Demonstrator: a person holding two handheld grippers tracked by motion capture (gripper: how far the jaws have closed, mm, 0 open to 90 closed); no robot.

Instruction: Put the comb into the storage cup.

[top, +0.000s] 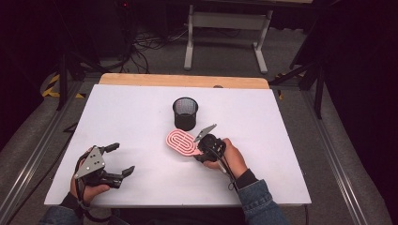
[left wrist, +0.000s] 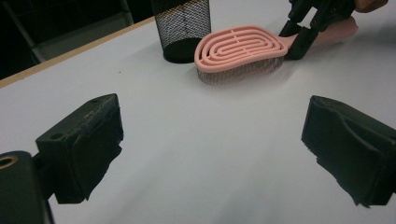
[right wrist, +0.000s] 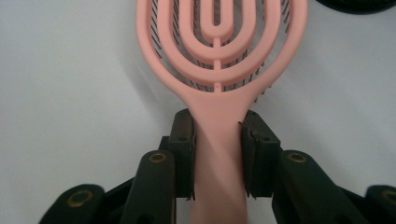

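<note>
Right gripper (right wrist: 217, 154): jaws clamped on the pink hairbrush's (top: 182, 142) handle, pads pressing both sides.
Right hand (top: 230, 157): reached in from the tabletop's (top: 141, 108) near edge, angled toward the centre.
Left gripper (top: 118, 159): jaws wide apart, holding nothing, by the near left corner.
Hairbrush: one, bristles down, mid-tabletop.
Mesh cup (top: 185, 113): one, upright, just beyond the brush.

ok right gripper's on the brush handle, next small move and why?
Probably lift straight up a little. The right gripper has both pads against the pink hairbrush handle, but its bristles rest on the table, beside the mesh cup.
</note>
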